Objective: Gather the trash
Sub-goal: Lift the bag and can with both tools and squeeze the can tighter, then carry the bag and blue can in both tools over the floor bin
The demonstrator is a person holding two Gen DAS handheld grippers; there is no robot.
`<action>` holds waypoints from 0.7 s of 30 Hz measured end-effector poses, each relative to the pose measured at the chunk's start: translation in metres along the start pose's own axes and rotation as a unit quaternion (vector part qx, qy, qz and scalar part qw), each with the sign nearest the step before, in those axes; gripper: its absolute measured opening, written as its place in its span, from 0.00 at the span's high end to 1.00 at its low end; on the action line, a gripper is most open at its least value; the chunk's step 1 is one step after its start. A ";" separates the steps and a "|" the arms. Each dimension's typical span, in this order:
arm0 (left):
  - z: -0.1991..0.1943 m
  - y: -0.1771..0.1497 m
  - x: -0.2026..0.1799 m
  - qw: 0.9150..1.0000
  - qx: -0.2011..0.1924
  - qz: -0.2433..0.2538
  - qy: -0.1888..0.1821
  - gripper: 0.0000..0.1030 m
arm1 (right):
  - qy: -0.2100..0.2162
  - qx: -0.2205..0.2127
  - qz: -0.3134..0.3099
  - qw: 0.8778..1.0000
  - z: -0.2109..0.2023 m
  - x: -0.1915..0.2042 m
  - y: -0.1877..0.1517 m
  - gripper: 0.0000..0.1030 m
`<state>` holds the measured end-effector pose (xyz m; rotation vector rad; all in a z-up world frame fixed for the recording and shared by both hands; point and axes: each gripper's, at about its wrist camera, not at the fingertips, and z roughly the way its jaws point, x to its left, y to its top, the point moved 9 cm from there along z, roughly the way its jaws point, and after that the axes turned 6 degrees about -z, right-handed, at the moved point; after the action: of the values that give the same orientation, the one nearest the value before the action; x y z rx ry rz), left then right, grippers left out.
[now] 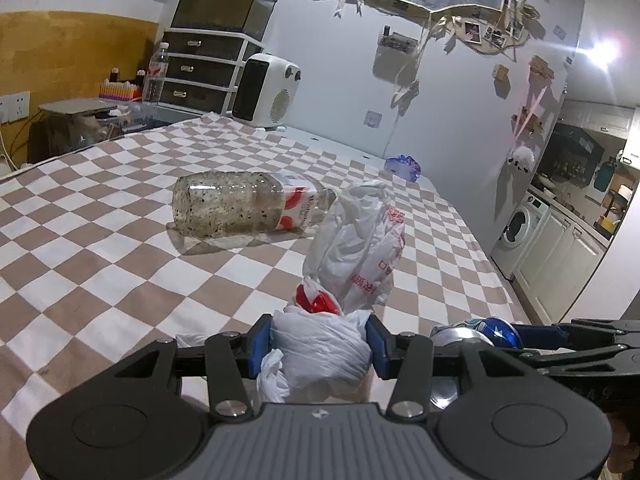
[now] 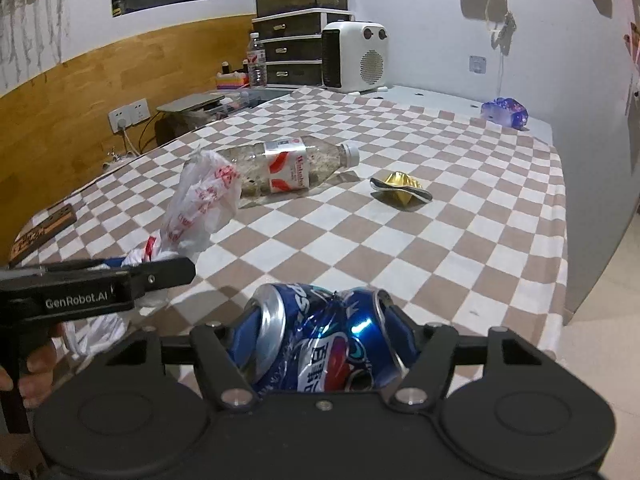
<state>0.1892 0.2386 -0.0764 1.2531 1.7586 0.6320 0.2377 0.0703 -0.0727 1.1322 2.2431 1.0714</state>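
A checkered brown-and-white cloth (image 2: 400, 240) is spread over the bench, and several pieces of trash are scattered on it. A clear plastic bottle (image 2: 288, 168) with a red-and-white label is lying on its side near the middle, its cap turned to the right in the right wrist view; a crumpled gold wrapper (image 2: 400, 190) is seen just to the right of it, apart from the cap. A blue-purple crumpled wrapper (image 2: 505, 111) is lying at the far edge. Behind the cloth a white heater (image 2: 356, 56), a set of dark drawers (image 2: 294, 50) and an upright water bottle (image 2: 256, 62) are lined up by the wall.

The left gripper (image 1: 318, 346) is held low over the near part of the cloth, its blue-padded fingers pinched on a bunched white plastic bag (image 1: 352, 248) — the loose end of the bag rises toward the bottle and carries red print that cannot be read. The right gripper (image 2: 320, 336), just beside it, is clamped across a crushed blue Pepsi can (image 2: 320, 336) bearing Chinese characters. "GenRobot.AI" is printed on the left gripper's side.
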 end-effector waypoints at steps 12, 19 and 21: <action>-0.025 -0.012 -0.033 1.000 -0.011 0.027 0.004 0.52 | -0.020 -0.033 0.007 0.999 -0.047 -0.016 -0.010 0.34; -0.033 -0.028 -0.075 0.999 -0.010 0.047 -0.019 0.52 | -0.046 -0.052 0.021 0.997 -0.086 -0.043 -0.026 0.34; -0.034 -0.034 -0.091 0.998 -0.008 0.055 -0.030 0.52 | -0.056 -0.055 0.028 0.996 -0.098 -0.053 -0.032 0.34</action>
<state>0.1540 0.1447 -0.0543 1.3508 1.6422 0.6624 0.1902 -0.0290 -0.0362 1.1839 2.0511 1.1110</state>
